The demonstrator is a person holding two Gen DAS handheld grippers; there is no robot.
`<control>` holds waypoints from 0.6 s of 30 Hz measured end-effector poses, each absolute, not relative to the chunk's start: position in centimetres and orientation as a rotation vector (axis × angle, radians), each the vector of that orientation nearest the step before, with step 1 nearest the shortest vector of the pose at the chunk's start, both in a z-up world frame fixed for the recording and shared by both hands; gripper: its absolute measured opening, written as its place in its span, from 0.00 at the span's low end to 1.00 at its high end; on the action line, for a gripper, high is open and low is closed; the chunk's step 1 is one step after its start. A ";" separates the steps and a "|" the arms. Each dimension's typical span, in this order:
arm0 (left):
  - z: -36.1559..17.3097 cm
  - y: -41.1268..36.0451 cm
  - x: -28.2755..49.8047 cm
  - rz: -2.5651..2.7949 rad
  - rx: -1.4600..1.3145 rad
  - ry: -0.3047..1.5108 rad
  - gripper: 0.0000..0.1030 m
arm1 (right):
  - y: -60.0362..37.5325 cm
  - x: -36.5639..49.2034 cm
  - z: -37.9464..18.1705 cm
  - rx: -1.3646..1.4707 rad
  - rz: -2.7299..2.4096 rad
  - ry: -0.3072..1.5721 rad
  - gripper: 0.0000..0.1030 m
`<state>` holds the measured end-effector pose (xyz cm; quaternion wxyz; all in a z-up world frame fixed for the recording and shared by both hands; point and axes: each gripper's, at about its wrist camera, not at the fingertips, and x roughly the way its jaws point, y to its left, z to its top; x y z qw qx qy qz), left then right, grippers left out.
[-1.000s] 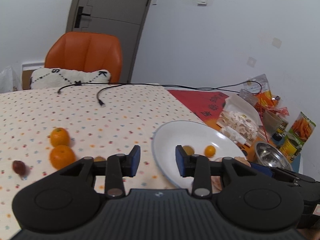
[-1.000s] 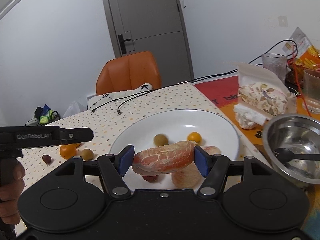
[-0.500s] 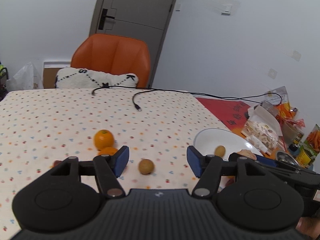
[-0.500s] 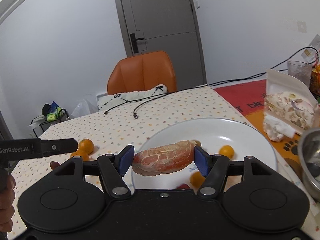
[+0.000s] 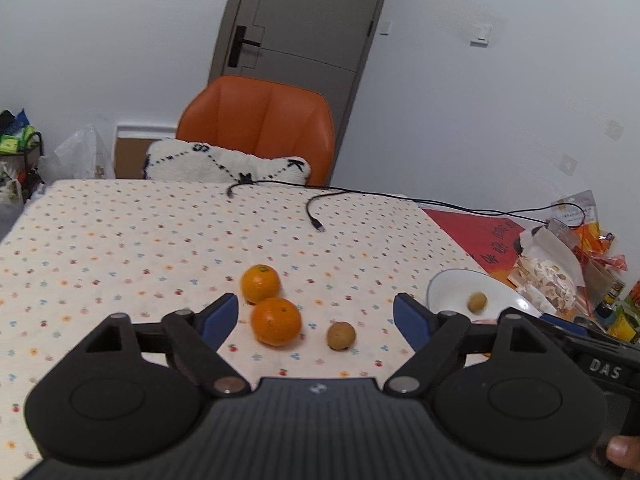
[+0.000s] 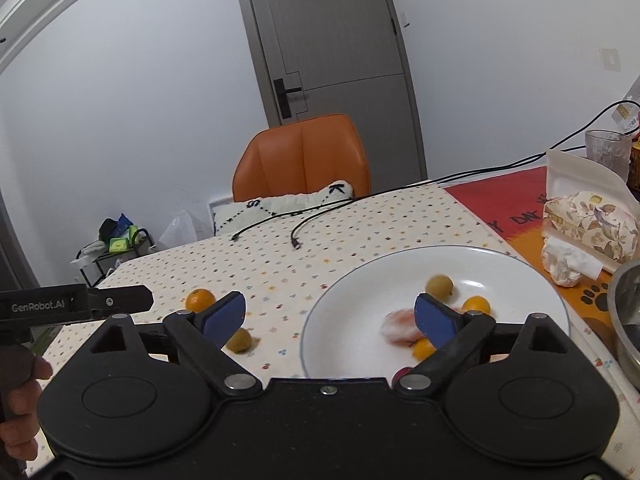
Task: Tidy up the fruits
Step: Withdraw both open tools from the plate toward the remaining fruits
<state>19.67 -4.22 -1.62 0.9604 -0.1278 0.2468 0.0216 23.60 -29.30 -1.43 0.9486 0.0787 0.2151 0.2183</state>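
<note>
My left gripper (image 5: 316,314) is open above the dotted tablecloth, with two oranges (image 5: 276,321) and a small brown fruit (image 5: 341,335) on the cloth between its fingers. My right gripper (image 6: 330,316) is open over the left edge of the white plate (image 6: 352,312). On that plate lie a pink peeled fruit segment (image 6: 400,326), a greenish-brown fruit (image 6: 439,286) and small orange fruits (image 6: 476,305). One orange (image 6: 199,299) and the brown fruit (image 6: 239,340) sit left of the plate. The plate (image 5: 452,284) also shows at right in the left wrist view.
Two black cable ends (image 5: 318,226) lie on the far tablecloth. An orange chair (image 5: 256,128) with a white cushion stands behind the table. Snack packets (image 6: 588,220), a glass (image 6: 608,152) and a metal bowl (image 6: 628,320) crowd the right side. A hand (image 6: 18,392) holds the left gripper.
My right gripper opened and the pink fruit segment now lies on the plate. My left gripper opened wider and swung left, so the oranges and brown fruit now sit between its fingers.
</note>
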 end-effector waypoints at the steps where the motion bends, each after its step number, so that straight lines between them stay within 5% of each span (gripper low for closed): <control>1: -1.6 -4.1 19.5 0.053 -0.252 0.497 0.82 | -29.2 23.5 -1.4 0.161 0.449 0.439 0.91; 18: -0.9 0.4 16.5 0.090 -0.291 0.494 0.84 | -25.8 21.3 -1.1 0.168 0.532 0.455 1.00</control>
